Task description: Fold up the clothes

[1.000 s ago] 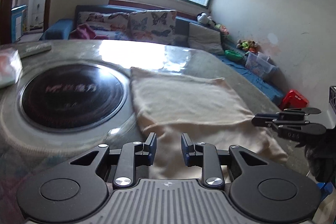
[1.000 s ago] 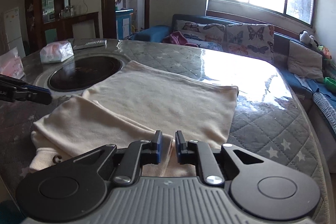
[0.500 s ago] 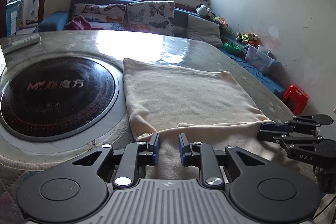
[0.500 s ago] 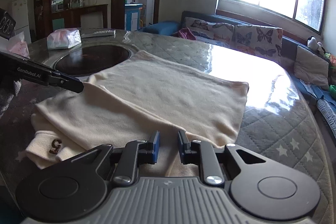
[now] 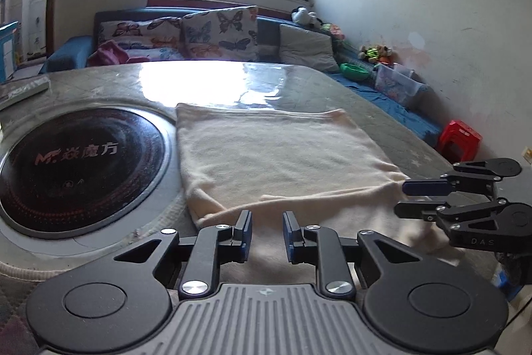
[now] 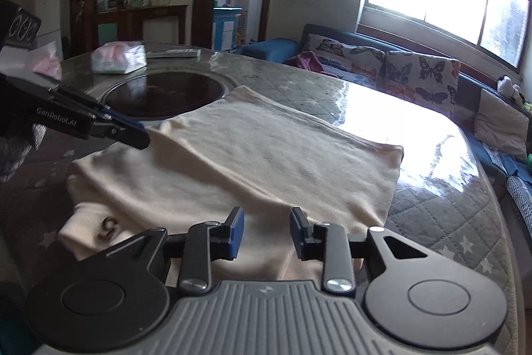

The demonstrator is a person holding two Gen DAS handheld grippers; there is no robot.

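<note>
A cream garment [image 5: 279, 155] lies flat on the quilted table [image 5: 375, 118], with a folded layer across its near part. It also shows in the right wrist view [image 6: 282, 162], where a dark printed mark [image 6: 108, 227] sits on its near left corner. My left gripper [image 5: 267, 233] is open and empty just above the near fold, left of middle. My right gripper [image 6: 266, 232] is open and empty over the garment's near right edge. It appears from the side in the left wrist view [image 5: 404, 198], and the left gripper shows in the right wrist view [image 6: 141, 133].
A round black cooktop [image 5: 76, 165] is set in the table left of the garment. A tissue pack [image 6: 118, 59] and a remote [image 6: 174, 53] lie at the far left. A sofa with butterfly cushions [image 5: 212, 35] runs behind. A red stool [image 5: 459, 140] stands at the right.
Both grippers have opened wider and hold nothing. Both have moved closer in over the garment's near fold, one at each end.
</note>
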